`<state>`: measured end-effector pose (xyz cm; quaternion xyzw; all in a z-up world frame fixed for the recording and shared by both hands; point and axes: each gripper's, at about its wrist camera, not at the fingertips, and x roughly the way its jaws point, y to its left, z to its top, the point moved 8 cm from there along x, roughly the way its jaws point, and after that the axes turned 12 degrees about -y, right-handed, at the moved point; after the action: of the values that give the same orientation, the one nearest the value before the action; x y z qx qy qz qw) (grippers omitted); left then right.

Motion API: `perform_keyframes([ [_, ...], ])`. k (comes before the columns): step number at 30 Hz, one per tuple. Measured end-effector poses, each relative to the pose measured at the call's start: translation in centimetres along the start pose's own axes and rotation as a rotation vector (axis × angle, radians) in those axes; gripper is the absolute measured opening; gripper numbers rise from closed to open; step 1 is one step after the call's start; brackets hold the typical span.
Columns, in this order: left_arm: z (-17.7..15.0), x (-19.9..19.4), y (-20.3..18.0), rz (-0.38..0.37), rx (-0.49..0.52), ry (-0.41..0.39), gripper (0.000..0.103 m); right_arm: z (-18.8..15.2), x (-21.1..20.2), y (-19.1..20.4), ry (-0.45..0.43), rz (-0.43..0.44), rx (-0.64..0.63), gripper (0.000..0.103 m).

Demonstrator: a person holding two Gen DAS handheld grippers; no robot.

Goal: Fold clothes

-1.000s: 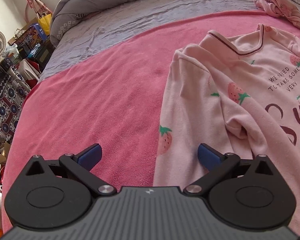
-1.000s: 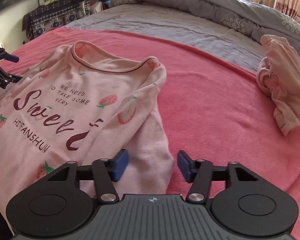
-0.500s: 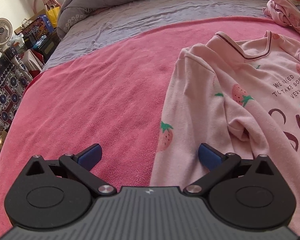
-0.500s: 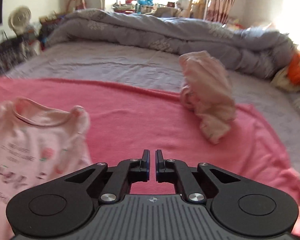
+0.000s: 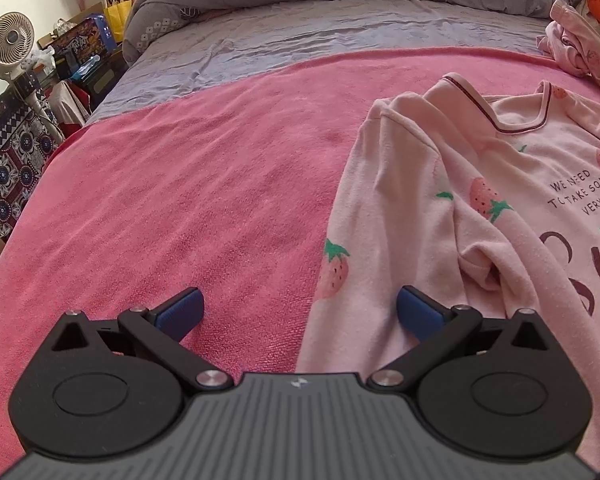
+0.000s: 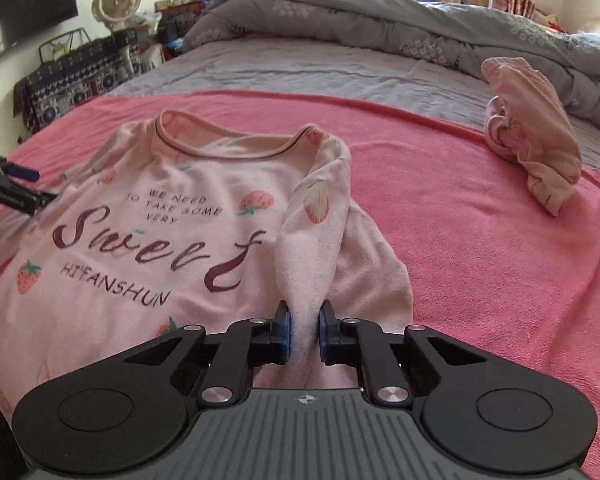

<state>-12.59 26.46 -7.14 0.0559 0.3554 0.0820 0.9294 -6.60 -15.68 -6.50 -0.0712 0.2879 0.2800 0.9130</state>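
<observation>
One pink top (image 6: 148,240), one crumpled pink garment (image 6: 532,140), two grippers, one fan (image 6: 116,2)

A pale pink top (image 6: 148,240) is printed with red strawberries, green leaves and maroon lettering, and its neckline is edged in maroon. It is laid on a coral-pink blanket (image 5: 180,200). Beyond, a grey sheet (image 5: 300,44) and a grey quilt (image 6: 380,32) patterned with small white flowers are seen.

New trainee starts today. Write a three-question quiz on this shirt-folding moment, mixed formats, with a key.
1. True or false: the right gripper is shut on the pink strawberry shirt's sleeve.
2. Multiple choice: the left gripper is A) open, B) shut on the shirt, C) not in view.
3. Fill in: the crumpled pink garment lies on the ___ blanket.

Key: 1 true; 2 A; 3 pink.
</observation>
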Motion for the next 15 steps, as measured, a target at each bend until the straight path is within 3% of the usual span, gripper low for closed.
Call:
perform_keyframes([
  [7,0.1,-0.1,-0.1,0.005,0.008,-0.003,0.103,4.0,-0.8,-7.2,-0.098,-0.278,-0.018,0.009],
  [12,0.2,-0.2,-0.2,0.018,0.018,-0.006,0.103,5.1,2.8,-13.1,-0.102,-0.47,-0.049,0.01],
  [13,0.2,-0.3,-0.2,0.021,0.022,-0.006,0.103,4.6,4.1,-13.8,-0.067,-0.475,-0.053,0.011],
  [15,0.2,-0.7,-0.2,0.032,0.039,-0.012,0.103,2.3,7.9,-14.9,0.09,-0.452,-0.057,0.019],
])
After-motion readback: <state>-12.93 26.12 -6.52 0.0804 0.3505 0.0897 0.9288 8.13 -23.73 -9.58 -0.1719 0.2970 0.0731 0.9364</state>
